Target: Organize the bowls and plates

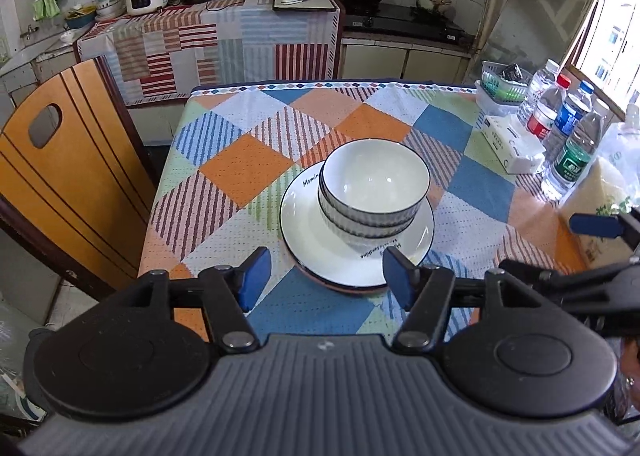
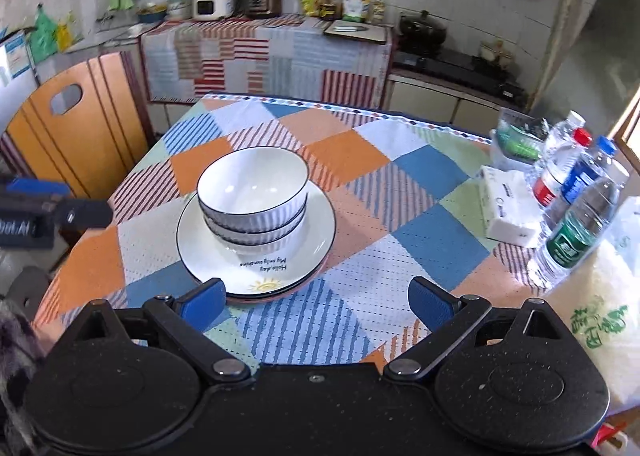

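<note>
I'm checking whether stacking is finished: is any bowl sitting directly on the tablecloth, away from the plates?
No, the stacked bowls all sit nested on the stack of plates, none directly on the tablecloth.

Daylight from the window (image 1: 600,16) right of the claw glares; fisheye edges bend, and the right wrist view blurs slightly.

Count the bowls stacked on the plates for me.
3 bowls, nested one inside another at the middle of the top plate; a further one hidden inside the stack cannot be ruled out.
</note>
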The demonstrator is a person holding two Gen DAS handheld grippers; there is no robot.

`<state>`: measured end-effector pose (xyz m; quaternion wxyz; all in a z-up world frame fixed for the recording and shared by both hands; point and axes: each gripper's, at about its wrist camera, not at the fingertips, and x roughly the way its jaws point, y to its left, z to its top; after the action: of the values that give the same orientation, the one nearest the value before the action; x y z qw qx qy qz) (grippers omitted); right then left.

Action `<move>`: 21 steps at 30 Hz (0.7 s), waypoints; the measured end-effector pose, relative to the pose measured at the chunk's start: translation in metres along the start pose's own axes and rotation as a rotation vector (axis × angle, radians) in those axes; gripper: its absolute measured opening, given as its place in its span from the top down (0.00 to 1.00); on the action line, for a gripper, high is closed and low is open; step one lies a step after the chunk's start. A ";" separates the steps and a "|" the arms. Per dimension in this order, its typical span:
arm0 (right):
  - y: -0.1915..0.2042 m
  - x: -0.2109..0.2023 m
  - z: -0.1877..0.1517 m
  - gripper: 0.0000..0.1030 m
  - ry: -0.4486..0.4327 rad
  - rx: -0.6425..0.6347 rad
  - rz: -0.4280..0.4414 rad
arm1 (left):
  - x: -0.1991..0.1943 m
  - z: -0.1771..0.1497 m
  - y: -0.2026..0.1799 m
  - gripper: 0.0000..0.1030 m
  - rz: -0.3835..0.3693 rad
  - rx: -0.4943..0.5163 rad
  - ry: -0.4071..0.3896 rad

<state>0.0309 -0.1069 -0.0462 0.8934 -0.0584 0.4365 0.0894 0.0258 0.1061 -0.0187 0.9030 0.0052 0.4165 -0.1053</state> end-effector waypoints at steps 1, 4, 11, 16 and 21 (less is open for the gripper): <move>-0.002 -0.002 -0.001 0.03 -0.001 0.016 -0.002 | -0.002 -0.002 -0.001 0.38 0.004 0.003 -0.003; -0.010 -0.006 -0.005 0.03 -0.012 0.078 0.010 | -0.005 -0.008 -0.004 0.32 0.018 0.009 -0.009; -0.010 -0.014 -0.017 0.03 -0.025 0.100 -0.038 | -0.004 -0.020 -0.013 0.19 0.034 0.032 -0.013; -0.006 -0.018 -0.021 0.03 -0.036 0.065 -0.072 | -0.003 -0.027 -0.019 0.04 0.061 0.040 -0.021; -0.003 -0.023 -0.023 0.03 -0.050 0.053 -0.097 | -0.002 -0.033 -0.020 0.04 0.060 0.027 -0.016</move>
<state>0.0003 -0.1169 -0.0423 0.9084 -0.0536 0.4131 0.0357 -0.0046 0.0900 -0.0370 0.9089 0.0289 0.4075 -0.0838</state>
